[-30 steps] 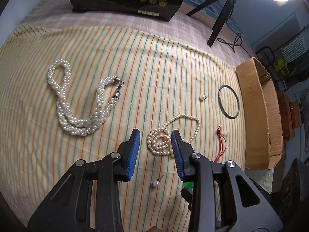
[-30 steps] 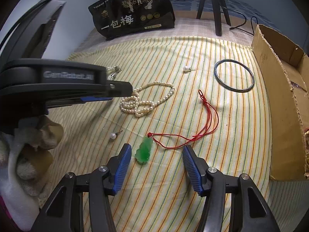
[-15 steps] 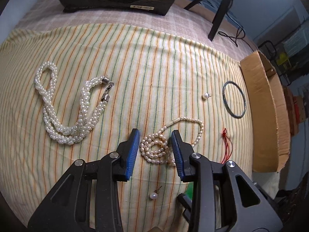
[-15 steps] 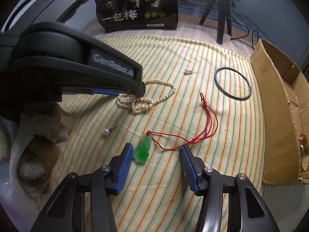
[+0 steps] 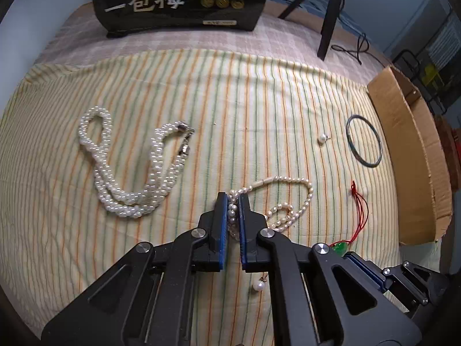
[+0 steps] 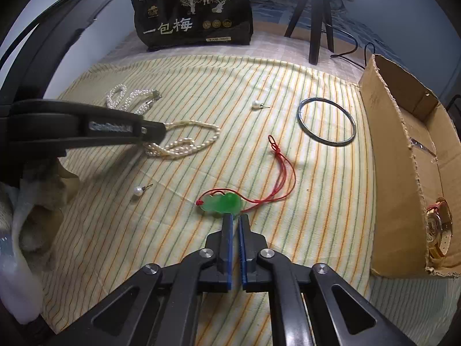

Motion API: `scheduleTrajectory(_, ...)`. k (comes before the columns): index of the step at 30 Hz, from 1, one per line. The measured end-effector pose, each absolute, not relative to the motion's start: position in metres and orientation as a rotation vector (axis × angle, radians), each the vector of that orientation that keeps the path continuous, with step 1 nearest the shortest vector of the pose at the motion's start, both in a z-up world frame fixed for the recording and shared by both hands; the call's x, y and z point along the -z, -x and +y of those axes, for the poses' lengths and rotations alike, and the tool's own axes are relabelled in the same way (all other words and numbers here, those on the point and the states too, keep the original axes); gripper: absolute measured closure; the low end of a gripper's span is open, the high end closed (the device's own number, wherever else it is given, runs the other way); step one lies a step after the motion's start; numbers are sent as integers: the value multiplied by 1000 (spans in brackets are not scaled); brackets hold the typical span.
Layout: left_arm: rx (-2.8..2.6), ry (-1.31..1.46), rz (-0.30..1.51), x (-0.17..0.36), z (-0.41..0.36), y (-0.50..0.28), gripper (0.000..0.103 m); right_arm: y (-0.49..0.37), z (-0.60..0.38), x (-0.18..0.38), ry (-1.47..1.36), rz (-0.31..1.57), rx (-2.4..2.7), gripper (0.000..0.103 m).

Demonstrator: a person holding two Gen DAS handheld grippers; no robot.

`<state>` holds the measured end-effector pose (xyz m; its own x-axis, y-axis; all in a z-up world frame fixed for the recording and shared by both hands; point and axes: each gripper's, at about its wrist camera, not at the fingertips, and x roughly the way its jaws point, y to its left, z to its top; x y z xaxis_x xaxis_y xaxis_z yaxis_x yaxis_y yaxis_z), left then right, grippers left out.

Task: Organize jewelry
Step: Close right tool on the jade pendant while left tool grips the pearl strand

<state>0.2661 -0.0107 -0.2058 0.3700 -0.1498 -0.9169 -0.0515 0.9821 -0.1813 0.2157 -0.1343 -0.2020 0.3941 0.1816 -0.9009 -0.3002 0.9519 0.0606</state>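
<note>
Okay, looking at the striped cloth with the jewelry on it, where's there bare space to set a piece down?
The widest bare patch on the striped cloth runs between the black bag and the jewelry. Another lies nearest the camera, left of the right gripper. It is crowded around the small pearl strand, green pendant, red cord and bangle.

Black gripper [image 5: 232,201], blue pads [image 5: 222,225], silver screws.

two pearl earrings [image 6: 137,191], two pearl necklaces [image 5: 129,170]

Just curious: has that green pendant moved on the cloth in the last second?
Yes. The green pendant has turned sideways, lying across the striped cloth by the right gripper.
</note>
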Motion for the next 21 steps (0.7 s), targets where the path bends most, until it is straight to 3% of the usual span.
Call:
scheduleTrajectory(7,62,229,1154,191,2,-260,98,-213,-140,192,59,1110,-362,101)
scheduleTrajectory(8,60,232,1152,191,4,-260,98,-213,-139,191,52,1112,-380,91)
scheduleTrajectory(9,59,236,1152,191,5,-260,98,-212,-138,191,48,1108,-382,69)
scheduleTrajectory(11,55,239,1154,192,7,-260,98,-212,-137,191,46,1098,-372,50)
scheduleTrajectory(17,50,240,1151,190,8,-259,98,-219,-129,200,79,1089,-375,49)
scheduleTrajectory(19,48,238,1150,190,8,-259,98,-220,-123,201,137,1075,-375,65)
scheduleTrajectory(21,48,242,1148,189,9,-260,98,-219,-120,201,182,1067,-377,70)
